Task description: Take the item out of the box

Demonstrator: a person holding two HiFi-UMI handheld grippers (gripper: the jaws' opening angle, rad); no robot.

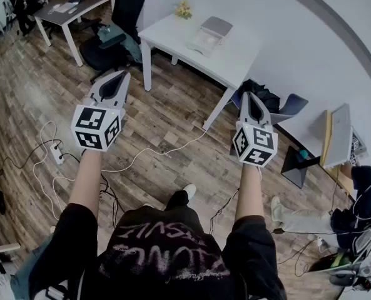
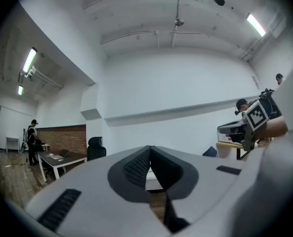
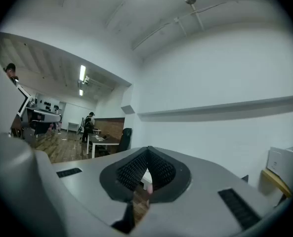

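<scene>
A flat white-and-grey box (image 1: 209,35) lies on the white table (image 1: 235,61) ahead of me in the head view. I hold both grippers level in the air over the wooden floor, well short of the table. The left gripper (image 1: 119,75) points toward the table's left end, and its jaw tips (image 2: 149,148) meet with nothing between them. The right gripper (image 1: 253,96) points toward the table's near right corner. It is also shut and empty (image 3: 147,149). What is inside the box is hidden from here.
A black office chair (image 1: 126,5) and a dark desk (image 1: 66,8) stand at the back left, with a person (image 1: 19,2) beside them. Cables and a power strip (image 1: 55,154) lie on the floor at left. Another person (image 1: 366,186) sits at right near a second table (image 1: 338,136). A black bag (image 1: 260,95) lies under the white table.
</scene>
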